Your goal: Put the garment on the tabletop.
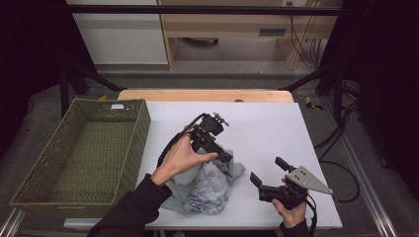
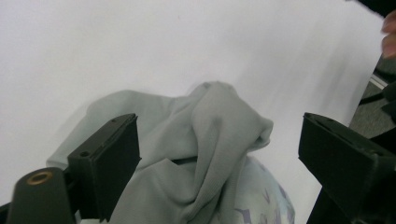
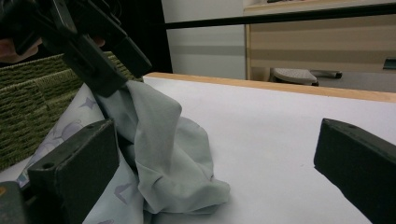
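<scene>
The crumpled pale grey cloth with a printed lining (image 1: 207,185) lies on the white table (image 1: 267,128), beside the woven green basket (image 1: 84,153). The left gripper (image 2: 219,154) stands wide over a raised fold (apparently untouched); the right gripper (image 3: 215,172) waits wide open. Next, judging so, re-grip the fold.

- Nothing readable anywhere here, no words, brands or numbers.
- The crumpled grey cloth (image 1: 207,185) near the front of the table has a purplish print of stars and shapes, but those aren't letters.
- A small pale tag sits on the far rim of the woven basket (image 1: 79,158) at left, too tiny to make out.
</scene>
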